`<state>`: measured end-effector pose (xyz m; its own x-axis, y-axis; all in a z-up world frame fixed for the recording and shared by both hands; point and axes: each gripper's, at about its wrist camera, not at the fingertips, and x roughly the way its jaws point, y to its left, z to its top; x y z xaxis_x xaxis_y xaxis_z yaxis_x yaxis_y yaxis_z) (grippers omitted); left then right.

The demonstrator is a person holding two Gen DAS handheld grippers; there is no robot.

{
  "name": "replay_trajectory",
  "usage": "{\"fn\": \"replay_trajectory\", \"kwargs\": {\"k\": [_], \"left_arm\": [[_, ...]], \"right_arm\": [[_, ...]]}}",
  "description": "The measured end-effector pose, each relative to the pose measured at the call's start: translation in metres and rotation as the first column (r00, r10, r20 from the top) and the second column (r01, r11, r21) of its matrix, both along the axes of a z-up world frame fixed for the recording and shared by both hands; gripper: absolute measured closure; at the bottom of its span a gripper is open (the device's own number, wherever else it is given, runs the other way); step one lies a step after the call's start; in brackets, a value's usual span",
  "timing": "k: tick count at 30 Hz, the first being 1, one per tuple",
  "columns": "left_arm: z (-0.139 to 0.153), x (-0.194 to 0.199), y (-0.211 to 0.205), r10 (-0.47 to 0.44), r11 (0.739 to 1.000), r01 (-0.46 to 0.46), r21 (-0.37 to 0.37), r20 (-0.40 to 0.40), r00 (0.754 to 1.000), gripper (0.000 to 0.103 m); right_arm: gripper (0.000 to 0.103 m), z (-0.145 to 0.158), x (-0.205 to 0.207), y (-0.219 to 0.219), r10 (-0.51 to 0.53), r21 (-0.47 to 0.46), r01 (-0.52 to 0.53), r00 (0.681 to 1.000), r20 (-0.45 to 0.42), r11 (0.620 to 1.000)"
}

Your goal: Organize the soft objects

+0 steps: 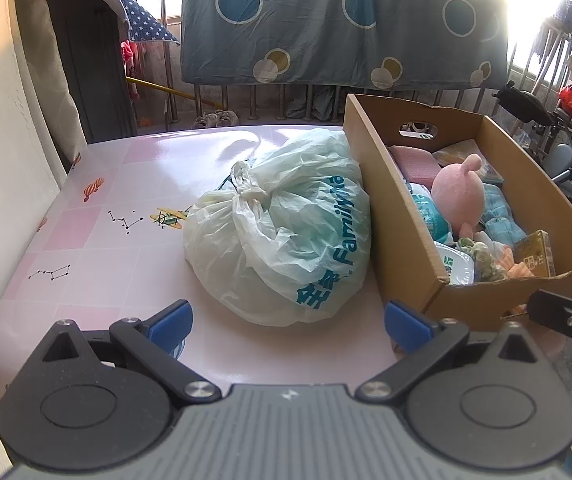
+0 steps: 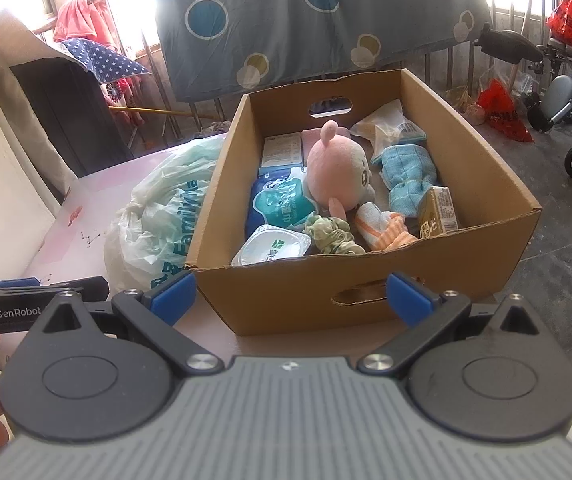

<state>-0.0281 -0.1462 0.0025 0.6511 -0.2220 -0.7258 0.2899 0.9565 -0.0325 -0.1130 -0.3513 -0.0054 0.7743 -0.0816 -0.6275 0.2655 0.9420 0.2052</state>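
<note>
**Both grippers empty before the box**

The left gripper [image 1: 287,322] stood wide open and held nothing, just before a tied plastic bag [image 1: 282,232] on the table [image 1: 98,248]. The right gripper [image 2: 290,299] was also spread wide and empty, facing the cardboard box [image 2: 369,280]. Inside lay a pink plush toy [image 2: 335,170], a blue cloth [image 2: 407,178], a scrunchie [image 2: 331,234], a striped sock [image 2: 383,228], a tissue pack [image 2: 282,202], a yogurt cup [image 2: 272,246] and a small carton [image 2: 439,212]. Soft and hard things lay mixed, so sorting seemed unfinished; which piece comes next, I cannot tell.

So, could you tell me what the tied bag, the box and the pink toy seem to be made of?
Tied bag: thin translucent plastic film, crinkled and glossy. Box: brown corrugated cardboard, matte, with ragged cut edges. Pink toy: plush fabric, fuzzy and matte, probably stuffed.
</note>
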Motion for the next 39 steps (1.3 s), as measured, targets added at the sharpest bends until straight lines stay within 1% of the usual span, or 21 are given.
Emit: {"fn": "replay_trajectory", "kwargs": {"k": [11,39], "left_arm": [[-0.002,0.000,0.000,-0.006,1.000,0.006,0.009,-0.008,1.000,0.000],[-0.005,0.003,0.001,-0.004,1.000,0.004,0.013,-0.014,1.000,0.000]], "right_arm": [[0.001,-0.005,0.005,-0.001,0.010,0.015,-0.010,1.000,-0.011,1.000],[0.001,-0.008,0.011,0.000,0.027,0.019,-0.026,1.000,-0.017,0.999]]}}
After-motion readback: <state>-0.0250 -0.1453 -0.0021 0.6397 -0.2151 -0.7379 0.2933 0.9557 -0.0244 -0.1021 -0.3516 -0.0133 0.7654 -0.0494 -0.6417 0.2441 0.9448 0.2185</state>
